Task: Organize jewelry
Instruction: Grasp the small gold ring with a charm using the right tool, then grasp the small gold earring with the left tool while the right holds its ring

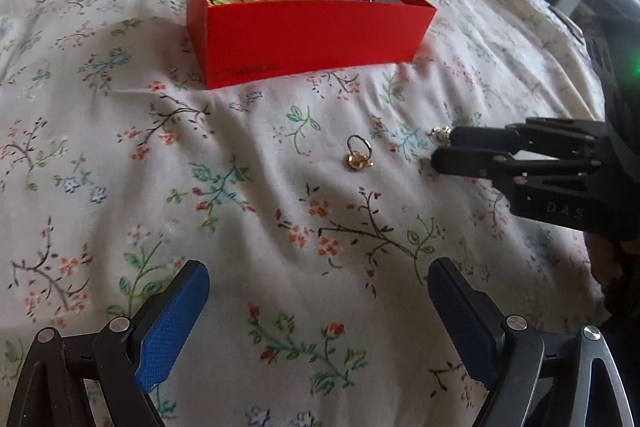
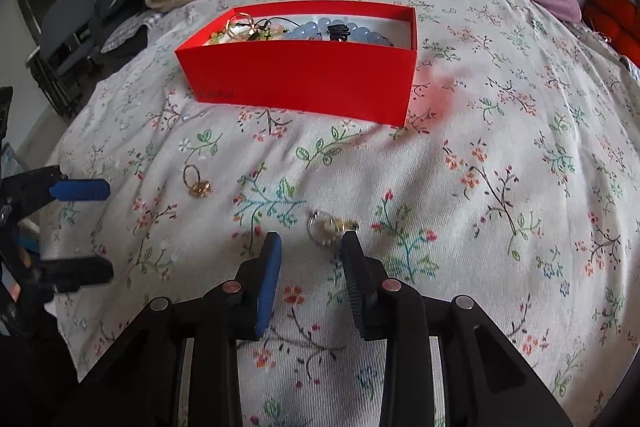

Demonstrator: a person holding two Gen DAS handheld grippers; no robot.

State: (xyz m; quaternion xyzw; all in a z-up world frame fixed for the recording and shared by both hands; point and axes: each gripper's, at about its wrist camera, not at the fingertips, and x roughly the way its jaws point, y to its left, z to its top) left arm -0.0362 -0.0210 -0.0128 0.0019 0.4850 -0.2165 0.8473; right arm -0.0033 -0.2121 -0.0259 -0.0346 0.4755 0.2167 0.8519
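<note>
We are lowering the right gripper (image 2: 307, 241), jaws parted, around a ring (image 2: 325, 225) on the bedspread (image 2: 500, 227), ready to pinch it for the red box (image 2: 304, 79). Our left gripper (image 1: 318, 277) is waiting wide open, holding nothing, near another ring (image 1: 359, 157).

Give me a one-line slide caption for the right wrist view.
Right gripper open around a ring on the floral bedspread, red box beyond.

Two gold rings (image 1: 358, 155) (image 2: 328, 225) lie before red box (image 1: 308, 39).
</note>
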